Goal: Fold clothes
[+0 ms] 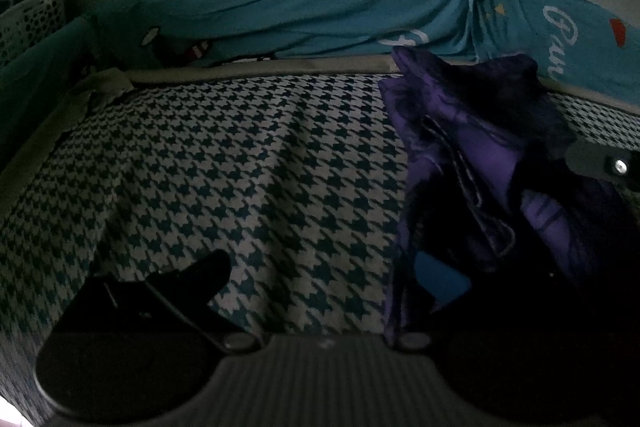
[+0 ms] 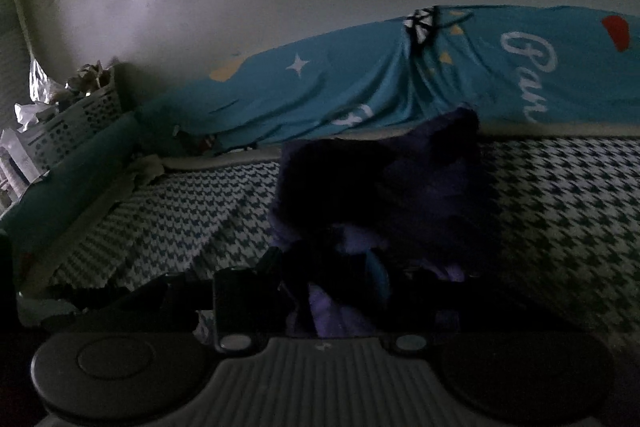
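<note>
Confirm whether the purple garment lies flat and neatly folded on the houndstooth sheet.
No: the purple garment sits crumpled in a bunched heap on the houndstooth sheet.

The bed (image 1: pixel 224 163) is covered by a sheet in a dark teal-and-white houndstooth check, lightly rippled. A crumpled purple garment (image 1: pixel 472 163) is bunched on its right part, near the far edge; how much of it rests on the sheet is too dark to tell. Along the far edge runs a pale piped border (image 1: pixel 256 73). Behind it, against the wall, lies a teal blanket (image 1: pixel 320 15) printed with white stars and white script lettering. At the far left corner a pale crumpled cloth (image 1: pixel 100 83) rests on the border.
</note>
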`<state>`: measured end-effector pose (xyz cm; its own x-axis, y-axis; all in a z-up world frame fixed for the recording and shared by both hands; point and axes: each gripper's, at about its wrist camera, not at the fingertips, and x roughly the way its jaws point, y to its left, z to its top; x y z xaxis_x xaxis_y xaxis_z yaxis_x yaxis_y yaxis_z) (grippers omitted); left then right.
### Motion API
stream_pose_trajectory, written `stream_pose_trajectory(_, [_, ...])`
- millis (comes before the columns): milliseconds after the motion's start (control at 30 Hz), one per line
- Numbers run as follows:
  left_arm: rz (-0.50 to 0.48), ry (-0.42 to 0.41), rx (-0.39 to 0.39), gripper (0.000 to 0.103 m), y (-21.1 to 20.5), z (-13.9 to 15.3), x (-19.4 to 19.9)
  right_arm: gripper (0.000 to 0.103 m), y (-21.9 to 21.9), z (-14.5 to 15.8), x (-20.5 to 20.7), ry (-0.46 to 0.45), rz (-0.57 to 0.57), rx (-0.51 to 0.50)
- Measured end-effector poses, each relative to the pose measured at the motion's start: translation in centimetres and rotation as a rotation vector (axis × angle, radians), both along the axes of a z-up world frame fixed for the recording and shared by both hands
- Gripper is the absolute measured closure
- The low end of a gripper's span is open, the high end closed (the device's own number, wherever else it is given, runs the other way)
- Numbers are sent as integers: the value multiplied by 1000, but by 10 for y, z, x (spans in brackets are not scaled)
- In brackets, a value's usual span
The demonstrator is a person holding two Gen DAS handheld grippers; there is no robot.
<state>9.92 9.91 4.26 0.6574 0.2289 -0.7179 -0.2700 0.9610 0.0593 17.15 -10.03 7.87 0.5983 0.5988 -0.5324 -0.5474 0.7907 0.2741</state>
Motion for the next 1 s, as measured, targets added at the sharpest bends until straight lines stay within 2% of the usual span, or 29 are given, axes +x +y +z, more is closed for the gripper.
stream_pose_trajectory(700, [11, 52, -61, 0, -23, -27, -29, 50, -81, -10, -45, 58, -178, -42])
stream_pose_trajectory(1000, [27, 81, -76, 0, -28, -37, -37, 45, -95, -9, -59, -5, -245, -108])
